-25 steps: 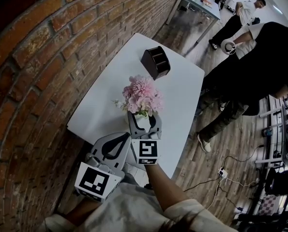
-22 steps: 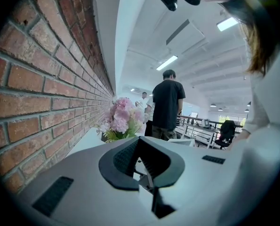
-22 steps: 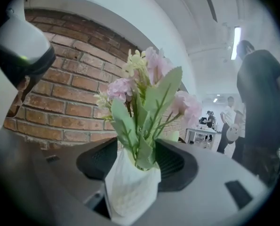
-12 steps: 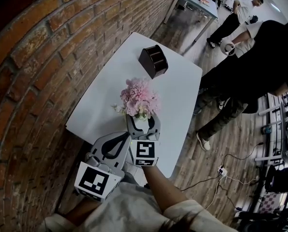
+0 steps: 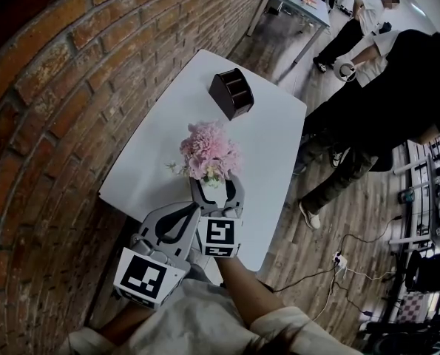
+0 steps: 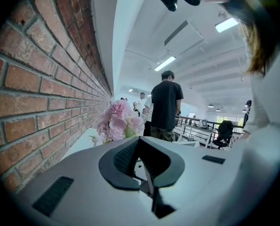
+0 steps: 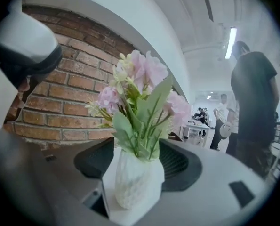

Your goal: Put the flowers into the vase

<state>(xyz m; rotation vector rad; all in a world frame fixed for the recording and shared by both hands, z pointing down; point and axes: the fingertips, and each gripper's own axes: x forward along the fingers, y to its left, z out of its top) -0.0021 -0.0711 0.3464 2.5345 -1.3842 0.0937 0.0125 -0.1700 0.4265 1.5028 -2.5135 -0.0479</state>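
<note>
Now we are opening the right gripper (image 5: 218, 185) around the white textured vase (image 7: 135, 180) standing between its jaws on the white table (image 5: 268, 135), pink flowers (image 5: 208, 148) already inside, left gripper (image 6: 140, 142) closed and empty, judging that a straight, careful retreat comes next.

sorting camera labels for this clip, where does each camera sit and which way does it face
Head view: on the person's head, steeply down at the white table; left gripper, right gripper and a sleeve show.
Left gripper view: on the left gripper, along the brick wall, over its shut jaws.
Right gripper view: on the right gripper, at the vase between its opening jaws.
Shared: all three show the pink flowers; both gripper views, a person in black.
</note>
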